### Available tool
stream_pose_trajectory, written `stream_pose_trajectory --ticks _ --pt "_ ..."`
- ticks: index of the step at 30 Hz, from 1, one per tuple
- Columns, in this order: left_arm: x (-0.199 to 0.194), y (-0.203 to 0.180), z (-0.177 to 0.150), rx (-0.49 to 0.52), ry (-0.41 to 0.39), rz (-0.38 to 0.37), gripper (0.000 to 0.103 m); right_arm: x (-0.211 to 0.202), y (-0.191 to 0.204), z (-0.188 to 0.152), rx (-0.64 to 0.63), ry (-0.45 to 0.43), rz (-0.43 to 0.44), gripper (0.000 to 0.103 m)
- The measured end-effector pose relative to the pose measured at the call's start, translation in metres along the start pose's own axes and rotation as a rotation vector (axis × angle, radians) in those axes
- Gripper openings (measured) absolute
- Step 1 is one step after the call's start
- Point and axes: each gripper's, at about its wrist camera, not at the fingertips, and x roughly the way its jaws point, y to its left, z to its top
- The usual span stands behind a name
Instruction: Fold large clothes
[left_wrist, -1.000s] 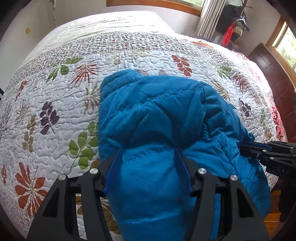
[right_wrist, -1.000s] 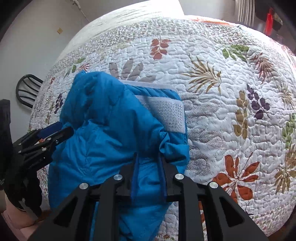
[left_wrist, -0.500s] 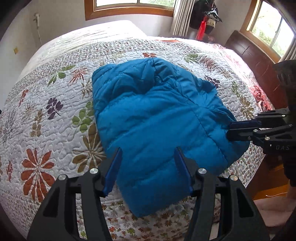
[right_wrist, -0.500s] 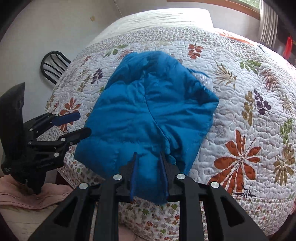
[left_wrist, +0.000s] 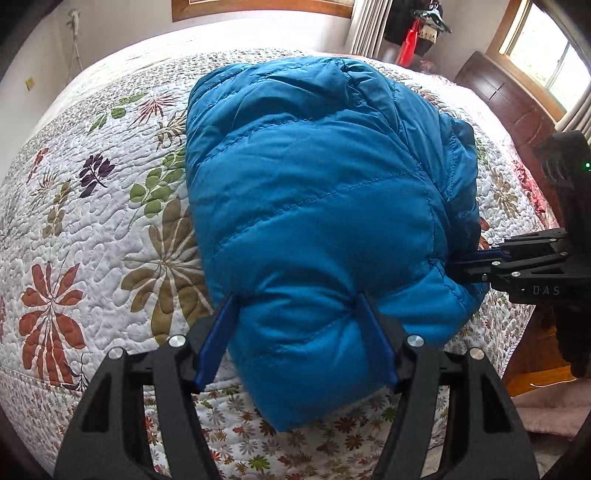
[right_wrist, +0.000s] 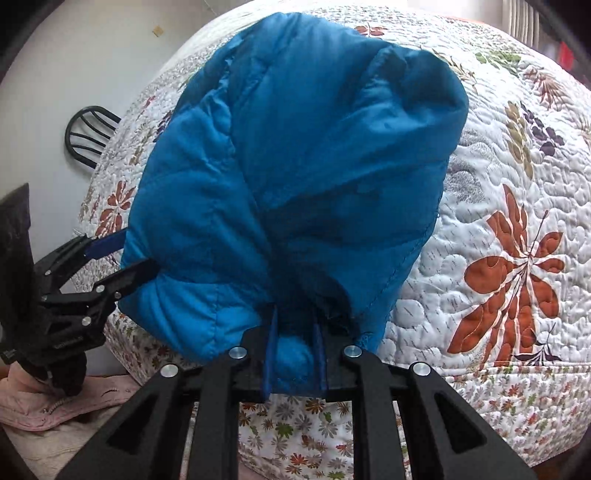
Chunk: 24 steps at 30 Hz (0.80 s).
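Note:
A blue puffer jacket (left_wrist: 314, 192) is held bunched above the near edge of the quilted bed (left_wrist: 92, 206). My left gripper (left_wrist: 297, 299) has its fingers wide apart around a thick fold of the jacket's near-left end. My right gripper (right_wrist: 295, 314) is shut on a narrow fold of the jacket (right_wrist: 295, 166) at its near-right end. The right gripper also shows at the right of the left wrist view (left_wrist: 476, 264). The left gripper also shows at the left of the right wrist view (right_wrist: 122, 258). The jacket's underside is hidden.
The bed carries a white floral quilt (right_wrist: 517, 240). A dark wooden footboard (left_wrist: 517, 110) stands at the right. A black chair (right_wrist: 88, 133) is by the wall at the left. Pink cloth (right_wrist: 55, 398) lies on the floor by the bed.
Both grippers have pulled back toward the bed's near edge and lifted the jacket. The left gripper's fingers now press into a thick fold of it. The right gripper kept its hold.

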Motion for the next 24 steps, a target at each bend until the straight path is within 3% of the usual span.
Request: stream_pose_trajectory --ticks 4,7,8,9,11,14,18,24 --pt "-0.009 0.009 0.004 -0.045 -0.001 -0.047 0.066 -0.017 0.004 0.002 -0.009 -0.026 0.005 0.019" --pt "-0.021 0.026 0.010 -0.109 -0.017 -0.092 0.067 -0.045 0.004 0.002 0.002 -0.086 0.083 0.039" --pt "-0.026 0.034 0.012 -0.131 -0.030 -0.102 0.072 -0.056 0.004 0.002 0.001 -0.119 0.101 0.049" --pt "-0.029 0.041 0.014 -0.153 -0.042 -0.114 0.076 -0.066 0.004 0.003 0.000 -0.150 0.097 0.061" --pt "-0.031 0.057 0.019 -0.197 -0.058 -0.146 0.081 -0.080 0.000 0.006 -0.007 -0.198 0.070 0.074" --pt "-0.021 0.078 0.028 -0.256 -0.046 -0.195 0.083 -0.080 -0.017 0.018 0.037 -0.213 0.085 0.081" --pt "0.005 0.105 0.037 -0.347 -0.009 -0.322 0.083 -0.061 -0.047 0.028 0.119 -0.178 0.215 0.084" --pt "0.049 0.123 0.040 -0.415 0.047 -0.500 0.086 -0.022 -0.079 0.037 0.208 -0.115 0.329 0.089"
